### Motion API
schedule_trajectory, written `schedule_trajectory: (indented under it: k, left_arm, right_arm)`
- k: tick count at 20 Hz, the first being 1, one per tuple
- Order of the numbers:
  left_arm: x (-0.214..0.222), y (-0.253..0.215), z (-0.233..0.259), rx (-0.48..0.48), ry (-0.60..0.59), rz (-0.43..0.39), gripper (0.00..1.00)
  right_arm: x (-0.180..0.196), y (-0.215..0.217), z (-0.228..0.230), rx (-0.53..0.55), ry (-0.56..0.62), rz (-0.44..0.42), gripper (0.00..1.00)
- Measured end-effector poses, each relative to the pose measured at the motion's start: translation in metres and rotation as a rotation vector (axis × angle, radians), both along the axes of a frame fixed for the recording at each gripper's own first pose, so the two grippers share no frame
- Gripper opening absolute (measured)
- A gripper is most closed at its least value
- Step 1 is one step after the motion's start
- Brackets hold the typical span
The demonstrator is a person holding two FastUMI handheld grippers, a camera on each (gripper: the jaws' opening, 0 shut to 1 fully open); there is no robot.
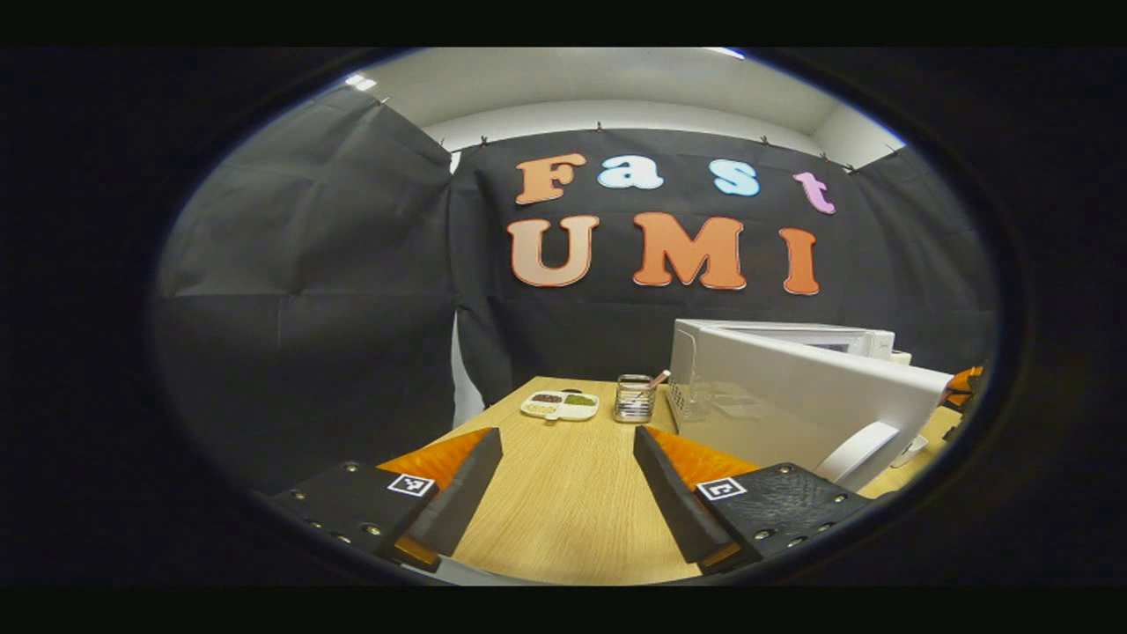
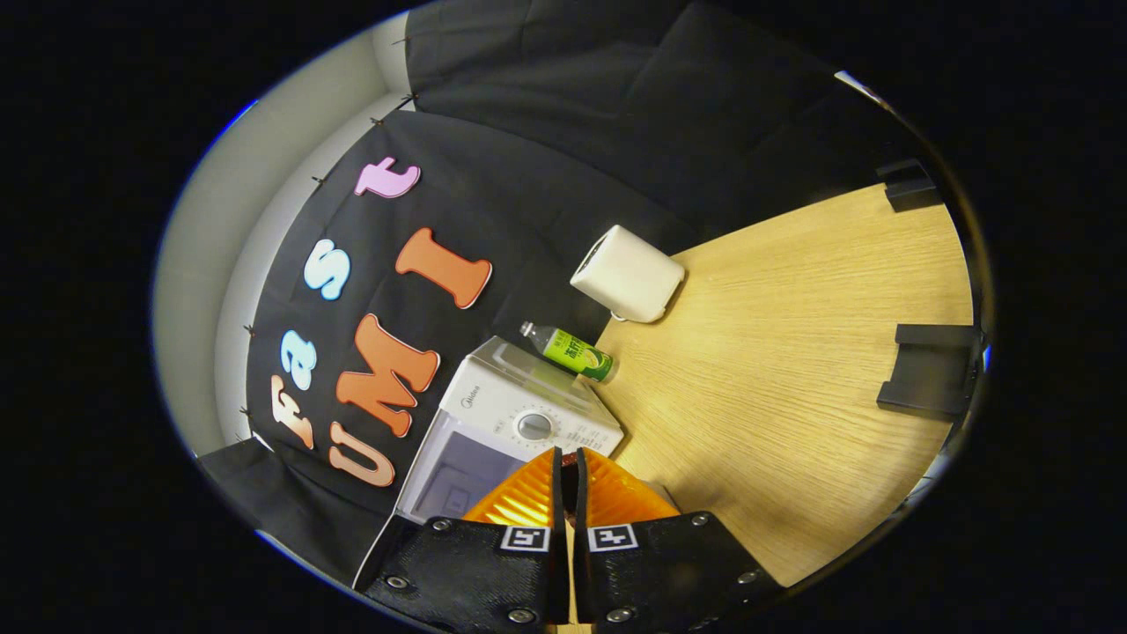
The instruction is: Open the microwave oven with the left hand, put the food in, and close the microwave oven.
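- Your left gripper [image 1: 568, 480] is spread wide, holding nothing, over the table [image 1: 563, 519].
- The microwave [image 1: 792, 396] door [image 1: 775, 409] stands open at right.
- Your right gripper [image 2: 568, 480] is clenched, nothing visible between its fingers.

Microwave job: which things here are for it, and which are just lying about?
For the job: microwave, its open door, food tray, left gripper.
Lying about: glass jar, green bottle, white box.

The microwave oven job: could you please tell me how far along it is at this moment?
Opening looks done: the microwave oven has its door swung wide open. Nothing is in hand: the left gripper is open and empty, and the right gripper is shut on nothing. Putting food inside and closing the door remain.
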State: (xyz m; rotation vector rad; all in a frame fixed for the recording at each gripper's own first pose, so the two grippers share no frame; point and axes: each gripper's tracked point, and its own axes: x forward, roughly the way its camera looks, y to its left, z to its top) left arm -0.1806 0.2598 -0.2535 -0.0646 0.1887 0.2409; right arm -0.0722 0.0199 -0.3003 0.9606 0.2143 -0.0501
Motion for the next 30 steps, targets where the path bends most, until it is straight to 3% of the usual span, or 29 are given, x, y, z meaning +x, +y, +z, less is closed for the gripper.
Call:
schedule_trajectory:
  k: [5,16,22,30]
  left_arm:
    - [0.000,-0.001,-0.002,-0.015,-0.006,-0.009,0.92]
    - [0.001,0.015,0.002,-0.015,-0.015,0.021,0.92]
    - [0.006,0.017,0.003,-0.018,-0.023,0.020,0.92]
    - [0.011,0.032,-0.004,-0.035,-0.021,0.046,0.90]
  right_arm:
    - [0.014,0.031,0.035,0.036,-0.053,0.021,0.01]
    - [0.054,0.153,0.086,0.123,-0.153,0.141,0.01]
    - [0.085,0.219,0.062,0.152,-0.116,0.199,0.01]
    - [0.143,0.255,0.009,0.135,-0.036,0.159,0.01]
